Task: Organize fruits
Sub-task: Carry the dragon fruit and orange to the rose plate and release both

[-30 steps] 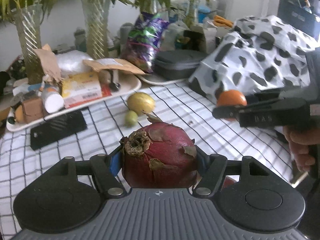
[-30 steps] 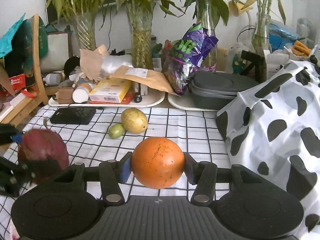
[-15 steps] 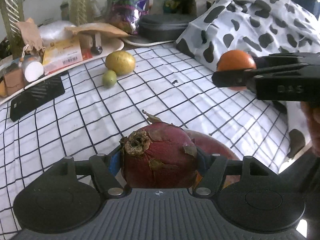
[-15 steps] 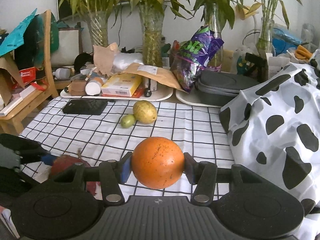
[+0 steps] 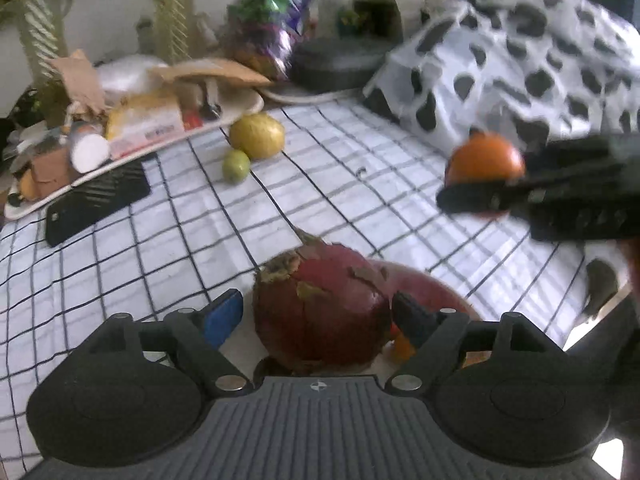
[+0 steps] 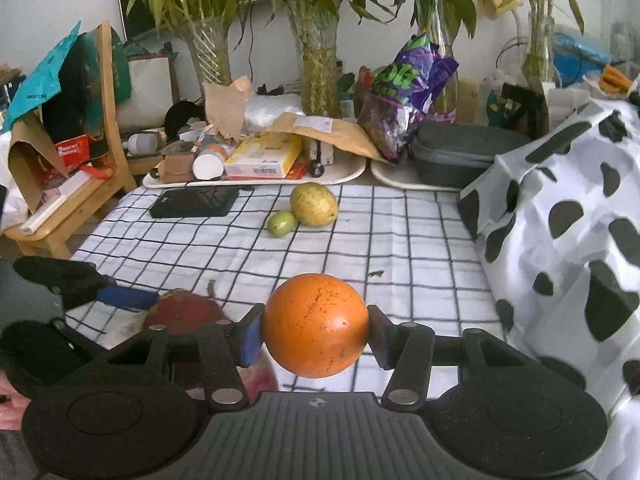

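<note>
Although the left gripper (image 5: 318, 312) still framed the dark red fruit (image 5: 322, 306), its jaws stood apart, a clear gap showing between the blue pad and the skin on one side, so the fruit appeared to rest on its own at the near edge of the table, just in front of a reddish bowl (image 5: 434, 292) whose contents were hidden. That fruit looked heavy and firm, with dry, flaky scales that would likely crumble or slip under a pad; a hold across its widest middle, off the withered stem end, seemed safest.

The right gripper (image 6: 316, 326) was closed on the orange fruit (image 6: 316, 324), pinching it at its equator and holding it clear of the checked tablecloth (image 6: 400, 240). Smooth, round and taut-skinned, it would probably roll once set down and bruise if squeezed hard, so a gentle release into something walled seemed wise.

Farther back, the yellow fruit (image 6: 314, 205) and the small green fruit (image 6: 282, 223) lay touching on the cloth, both light-looking and easy to take across their short axis. Beyond them sat a black phone (image 6: 194, 203) and a cluttered tray (image 6: 352, 174).
</note>
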